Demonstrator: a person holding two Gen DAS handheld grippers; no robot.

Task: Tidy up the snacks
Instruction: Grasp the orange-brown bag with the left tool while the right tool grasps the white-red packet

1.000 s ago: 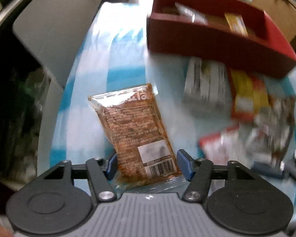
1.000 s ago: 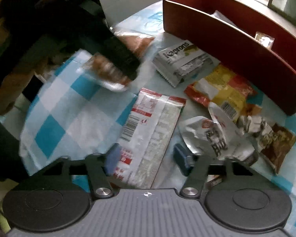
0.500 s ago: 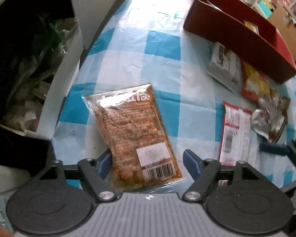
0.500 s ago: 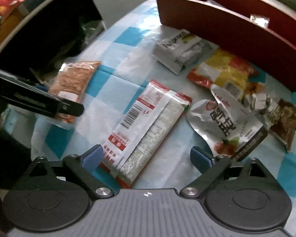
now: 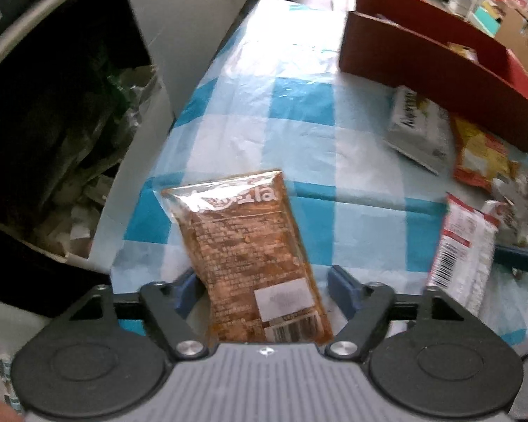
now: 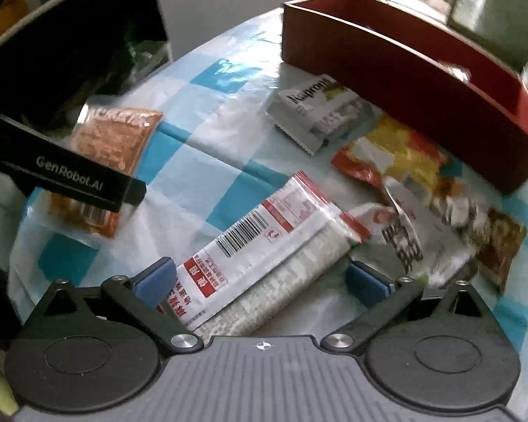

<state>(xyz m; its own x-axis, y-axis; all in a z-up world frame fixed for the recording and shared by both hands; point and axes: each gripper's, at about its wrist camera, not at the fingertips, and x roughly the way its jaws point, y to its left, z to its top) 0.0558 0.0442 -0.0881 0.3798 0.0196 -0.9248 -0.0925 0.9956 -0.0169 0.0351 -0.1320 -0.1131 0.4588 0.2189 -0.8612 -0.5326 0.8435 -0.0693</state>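
Observation:
A brown snack packet (image 5: 250, 253) lies on the blue-checked cloth (image 5: 299, 112) near the table's left edge. My left gripper (image 5: 264, 292) straddles its near end with the jaws closing; the left pad is at the packet's edge and a gap shows at the right pad. A red-and-white packet (image 6: 264, 246) lies slantwise between the wide-open fingers of my right gripper (image 6: 260, 281), with neither pad pressing on it. In the right wrist view the left gripper's black body (image 6: 70, 179) crosses the brown packet (image 6: 112, 144). The red box (image 6: 387, 59) stands at the back.
In front of the red box (image 5: 422, 59) lie a grey packet (image 6: 320, 112), a yellow-red packet (image 6: 397, 154), a crumpled silver packet (image 6: 404, 239) and a brown one (image 6: 503, 239). A white bin with waste (image 5: 88, 183) stands below the table's left edge.
The left gripper set the brown packet down by the left edge, let go, and its jaws have since narrowed. The right jaws opened wide around the red-and-white packet and sank toward it.

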